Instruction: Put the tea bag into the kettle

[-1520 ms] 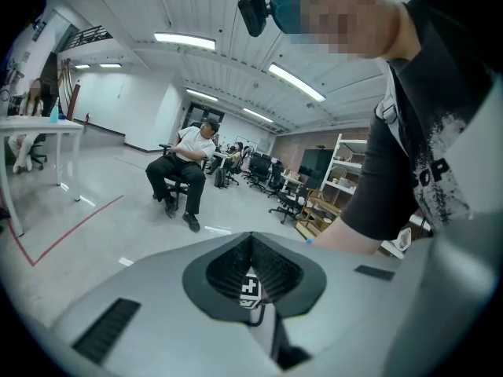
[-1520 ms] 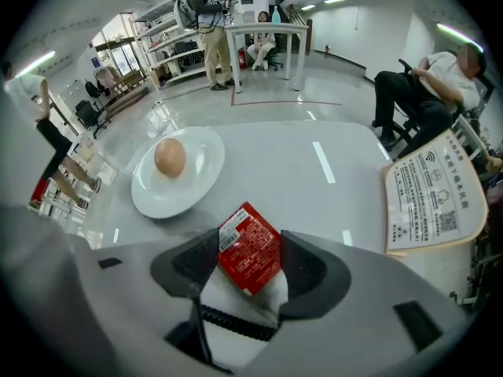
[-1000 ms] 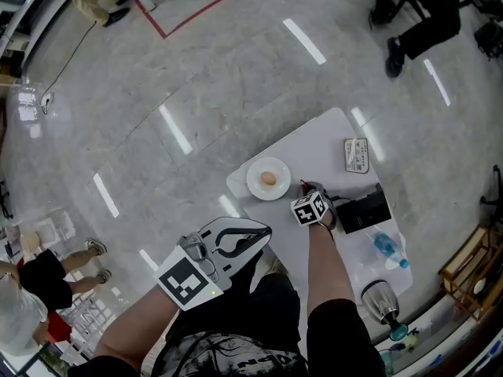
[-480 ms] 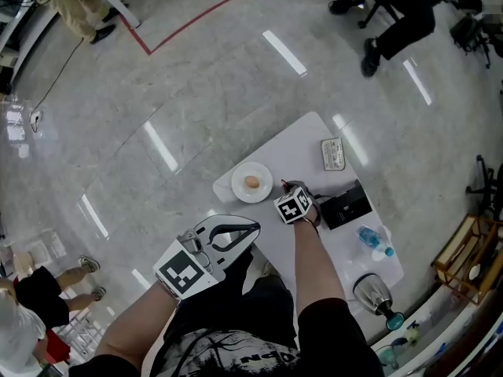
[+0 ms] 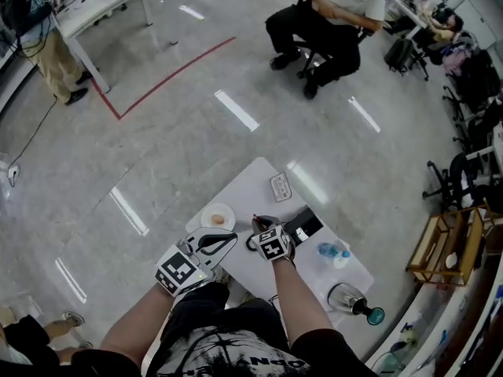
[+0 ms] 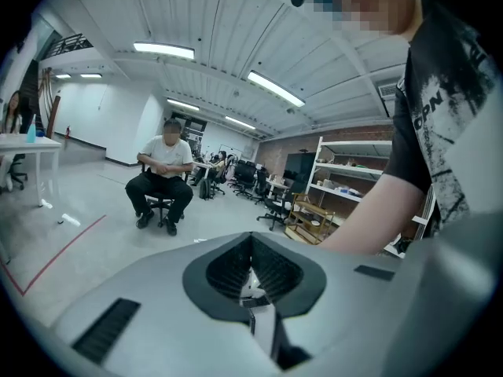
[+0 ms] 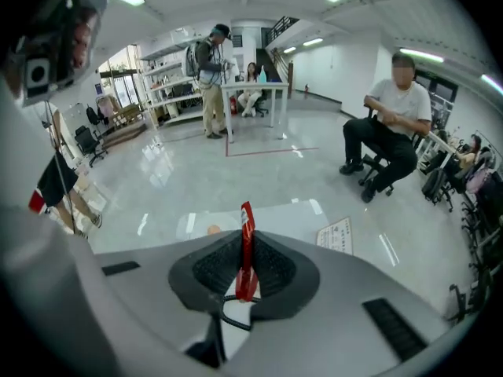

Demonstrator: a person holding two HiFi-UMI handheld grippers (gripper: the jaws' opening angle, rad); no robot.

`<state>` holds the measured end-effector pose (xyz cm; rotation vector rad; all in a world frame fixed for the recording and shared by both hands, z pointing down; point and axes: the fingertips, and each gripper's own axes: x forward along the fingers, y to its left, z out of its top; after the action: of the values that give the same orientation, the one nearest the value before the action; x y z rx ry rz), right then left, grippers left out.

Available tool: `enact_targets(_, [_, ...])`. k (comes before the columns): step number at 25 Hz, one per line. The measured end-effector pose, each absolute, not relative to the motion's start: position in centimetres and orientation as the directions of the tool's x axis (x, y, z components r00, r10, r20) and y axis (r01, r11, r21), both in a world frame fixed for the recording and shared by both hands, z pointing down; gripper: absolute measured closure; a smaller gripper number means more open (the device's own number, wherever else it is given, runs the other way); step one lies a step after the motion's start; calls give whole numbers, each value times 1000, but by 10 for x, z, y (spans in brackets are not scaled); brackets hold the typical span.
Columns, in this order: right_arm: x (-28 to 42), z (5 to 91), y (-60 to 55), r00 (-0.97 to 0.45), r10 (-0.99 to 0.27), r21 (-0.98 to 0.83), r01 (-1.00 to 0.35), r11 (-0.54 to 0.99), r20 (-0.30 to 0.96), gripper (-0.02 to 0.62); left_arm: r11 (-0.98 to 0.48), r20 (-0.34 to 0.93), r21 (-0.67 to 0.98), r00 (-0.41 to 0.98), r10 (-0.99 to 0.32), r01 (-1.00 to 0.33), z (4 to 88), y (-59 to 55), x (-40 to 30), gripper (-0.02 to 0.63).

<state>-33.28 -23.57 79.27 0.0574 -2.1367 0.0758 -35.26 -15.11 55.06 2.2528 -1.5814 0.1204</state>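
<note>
Right gripper, just right of centre in the head view: jaws closed on the red tea bag. Sachet pinched flat and upright between the pads, top edge poking out past the tips. In the head view, only a red sliver at the gripper's tip, above the white table, between the plate and the black box.

Right forearm bare below a black sleeve, rising from the lower middle of the frame. Wrist bent so the gripper tips steeply down at the tabletop, marker cube facing the camera.

Left gripper: jaws shut tip to tip, nothing between them, just the oval gap behind the tips. Left forearm entering from the lower left, gripper aimed up and right in the frame, close to level. Over the table's near-left edge, just below the plate, tip near the right gripper but apart from it.

Metal kettle at the lower-right end of the table, well apart from the tea bag. Water bottle and black box lying between the two. Printed card near the table's upper edge. Small orange-brown item on the plate, too small to name.
</note>
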Motion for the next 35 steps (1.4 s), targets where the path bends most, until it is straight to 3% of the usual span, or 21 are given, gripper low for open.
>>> enact_targets(6, [-318,684,-234,-708,-80,-3,-115,993,701,554,-342,237,220,391,-890,-913,517,-160,-338,600])
enact_targets(13, [-281,538,-242,-896,-205,1,-223,975,394,554,-431,163,154,453,-877,-889,482,-184,-314,600])
enact_targets(19, [-202,459,-241,-929,-329,27,-330,944,167,554,-529,98,111,539,-836,-841,446,-197,-271,600])
enact_targets(25, [-162,441,-233,-899,-427,31,-426,904,92,554,-627,100,65,630,-770,-776,426,-200,-230,600])
enact_targets(35, [-52,440,-230,-786,-608,59,-606,794,110,554,-782,81,130,792,-605,-610,435,-214,-122,600])
